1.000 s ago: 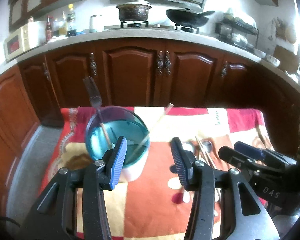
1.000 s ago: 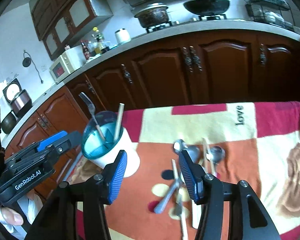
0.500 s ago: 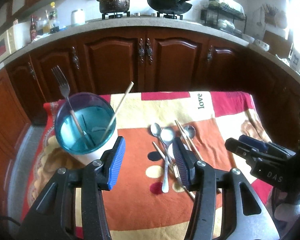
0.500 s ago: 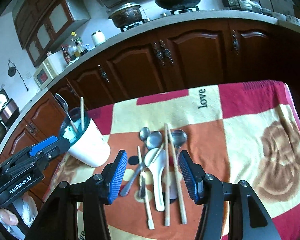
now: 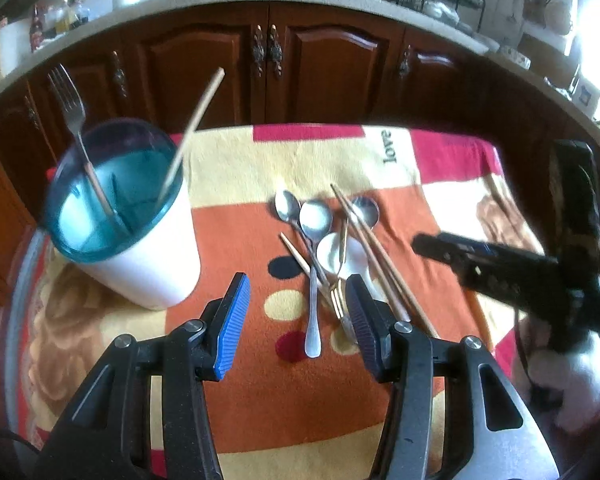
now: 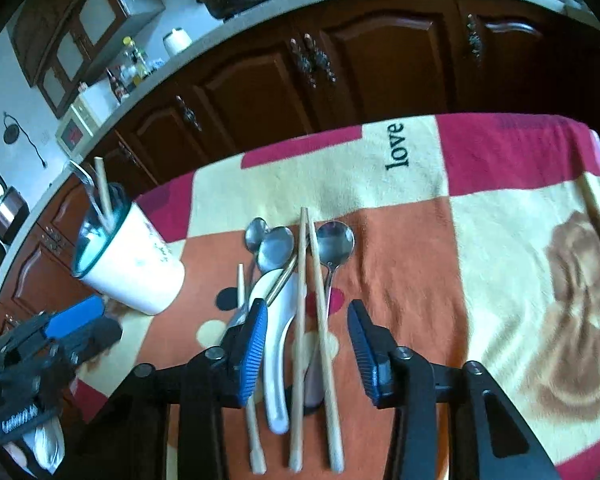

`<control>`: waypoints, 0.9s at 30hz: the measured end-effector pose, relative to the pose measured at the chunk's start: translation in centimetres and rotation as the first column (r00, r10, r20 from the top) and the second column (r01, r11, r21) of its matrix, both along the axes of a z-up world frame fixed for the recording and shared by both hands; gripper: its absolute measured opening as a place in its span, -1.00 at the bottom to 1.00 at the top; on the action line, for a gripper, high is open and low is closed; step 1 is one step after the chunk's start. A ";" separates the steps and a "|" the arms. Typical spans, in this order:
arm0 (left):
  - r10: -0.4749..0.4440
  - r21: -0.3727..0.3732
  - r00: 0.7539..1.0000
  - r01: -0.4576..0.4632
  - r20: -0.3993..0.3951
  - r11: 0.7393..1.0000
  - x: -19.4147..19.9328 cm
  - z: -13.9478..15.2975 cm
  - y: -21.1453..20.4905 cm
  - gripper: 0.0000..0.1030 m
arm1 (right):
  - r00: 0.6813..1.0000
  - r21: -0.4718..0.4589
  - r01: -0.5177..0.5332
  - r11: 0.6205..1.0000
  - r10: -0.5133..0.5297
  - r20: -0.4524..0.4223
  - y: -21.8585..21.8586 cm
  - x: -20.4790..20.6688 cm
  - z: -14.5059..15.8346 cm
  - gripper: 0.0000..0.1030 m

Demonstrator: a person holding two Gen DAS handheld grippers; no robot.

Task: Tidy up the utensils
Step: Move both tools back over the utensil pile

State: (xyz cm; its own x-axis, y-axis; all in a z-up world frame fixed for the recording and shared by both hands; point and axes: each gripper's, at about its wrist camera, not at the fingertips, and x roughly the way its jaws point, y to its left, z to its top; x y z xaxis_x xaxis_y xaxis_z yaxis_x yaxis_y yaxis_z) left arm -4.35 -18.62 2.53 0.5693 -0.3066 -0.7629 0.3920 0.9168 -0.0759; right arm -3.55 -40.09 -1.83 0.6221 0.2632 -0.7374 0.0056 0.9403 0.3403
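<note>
- Both grippers have come down closer to the pile of spoons and wooden chopsticks (image 6: 314,312) on the patchwork cloth (image 6: 500,240).
- The right gripper (image 6: 306,340) is closing around 2 chopsticks, not squeezing yet.
- The left gripper (image 5: 296,316) hangs wide open, holding nothing.
- The white cup with a blue rim (image 5: 140,240) already holds 1 fork and 1 chopstick.

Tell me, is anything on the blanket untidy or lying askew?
Yes. The steel spoons, wooden chopsticks, a white ceramic spoon and a gold fork lie crossed in one heap on the patterned blanket, beside the white cup.
</note>
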 end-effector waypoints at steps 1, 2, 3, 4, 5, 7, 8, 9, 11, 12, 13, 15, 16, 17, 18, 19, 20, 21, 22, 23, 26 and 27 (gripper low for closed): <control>0.002 -0.002 1.000 -0.002 -0.011 1.000 0.3 -0.3 -0.1 -0.04 | 1.000 -0.004 -0.004 1.000 0.003 -0.007 0.0 0.6 -0.3 -0.29; 0.004 -0.004 1.000 -0.004 -0.018 1.000 0.5 -0.6 -0.1 -0.04 | 1.000 -0.011 -0.009 1.000 0.009 -0.014 0.0 1.4 -0.7 -0.33; 0.008 -0.007 1.000 -0.008 -0.027 1.000 0.8 -0.8 -0.1 -0.04 | 1.000 -0.023 -0.017 1.000 0.016 -0.023 0.0 2.1 -1.1 -0.39; 0.013 -0.010 0.999 -0.014 -0.036 1.000 1.1 -1.1 -0.2 -0.04 | 0.999 -0.034 -0.024 0.999 0.022 -0.030 0.0 2.7 -1.4 -0.41; 0.017 -0.013 0.999 -0.018 -0.045 1.000 1.6 -1.3 -0.3 -0.04 | 0.999 -0.045 -0.033 0.998 0.031 -0.042 0.1 3.4 -1.8 -0.44; 0.024 -0.015 0.998 -0.025 -0.057 1.000 2.2 -1.6 -0.5 -0.04 | 0.997 -0.055 -0.052 0.997 0.049 -0.059 0.4 4.4 -2.5 -0.46; 0.026 -0.015 0.998 -0.027 -0.064 1.000 2.6 -1.8 -0.6 -0.04 | 0.996 -0.060 -0.065 0.996 0.061 -0.065 0.5 4.9 -2.7 -0.47; 0.026 -0.014 0.997 -0.027 -0.074 1.000 3.0 -2.0 -1.0 -0.04 | 0.995 -0.068 -0.077 0.995 0.072 -0.073 0.7 5.3 -3.0 -0.48; 0.027 -0.010 0.996 -0.028 -0.087 1.000 3.7 -2.4 -1.4 -0.04 | 0.992 -0.086 -0.096 0.992 0.088 -0.092 1.1 6.2 -3.7 -0.51; 0.029 -0.006 0.996 -0.030 -0.090 1.000 4.0 -2.6 -1.7 -0.04 | 0.990 -0.094 -0.103 0.990 0.093 -0.103 1.2 6.6 -4.1 -0.54; 0.032 0.002 0.995 -0.032 -0.092 0.999 4.4 -2.8 -2.0 -0.04 | 0.989 -0.097 -0.106 0.990 0.096 -0.110 1.2 6.9 -4.4 -0.57; 0.038 0.012 0.995 -0.037 -0.094 0.999 5.0 -3.1 -2.4 -0.04 | 0.987 -0.084 -0.116 0.990 0.105 -0.125 1.2 7.4 -5.0 -0.68; 0.045 0.020 0.995 -0.043 -0.094 0.999 5.4 -3.2 -2.7 -0.04 | 0.986 -0.076 -0.118 0.990 0.108 -0.126 1.1 7.5 -5.1 -0.71; 0.054 0.027 0.994 -0.051 -0.095 0.998 5.8 -3.4 -2.9 -0.04 | 0.987 -0.075 -0.114 0.991 0.105 -0.120 1.0 7.5 -5.1 -0.78; 0.060 0.029 0.993 -0.057 -0.099 0.998 6.1 -3.5 -3.0 -0.04 | 0.988 -0.072 -0.111 0.991 0.102 -0.115 0.9 7.6 -5.1 -0.85; 0.062 0.026 0.992 -0.060 -0.106 0.998 6.4 -3.6 -3.1 -0.05 | 0.989 -0.059 -0.103 0.993 0.097 -0.108 0.5 7.5 -5.0 -0.88; 0.061 0.020 0.992 -0.059 -0.112 0.998 6.7 -3.6 -3.2 -0.05 | 0.991 -0.042 -0.091 0.995 0.086 -0.104 0.0 7.3 -4.9 -0.89; 0.057 0.014 0.992 -0.056 -0.116 0.998 6.9 -3.7 -3.3 -0.05 | 0.992 -0.031 -0.077 0.997 0.073 -0.101 -0.4 7.1 -4.8 -0.89; 0.050 0.013 0.992 -0.049 -0.115 0.999 7.1 -3.7 -3.5 -0.05 | 0.994 -0.018 -0.060 0.998 0.058 -0.097 -0.9 6.8 -4.6 -0.89; 0.043 0.012 0.993 -0.042 -0.113 0.999 7.3 -3.8 -3.8 -0.05 | 0.995 -0.002 -0.045 0.999 0.044 -0.089 -1.5 6.4 -4.4 -0.89; 0.017 0.003 0.993 -0.017 -0.115 1.000 7.8 -3.8 -4.6 -0.05 | 0.997 0.015 -0.015 1.000 0.016 -0.079 -2.8 5.5 -4.0 -0.89; 0.003 0.001 0.993 -0.003 -0.116 1.000 8.0 -3.8 -5.0 -0.05 | 0.997 0.020 -0.008 1.000 0.010 -0.079 -3.2 5.3 -4.0 -0.89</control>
State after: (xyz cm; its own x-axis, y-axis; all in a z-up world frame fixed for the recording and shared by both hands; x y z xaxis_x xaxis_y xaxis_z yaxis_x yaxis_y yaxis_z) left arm 3.68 -23.64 -1.29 0.4782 -0.3040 -0.8240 0.3776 0.9182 -0.1196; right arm 1.76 -43.27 -5.85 0.5595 0.2833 -0.7789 0.0251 0.9335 0.3576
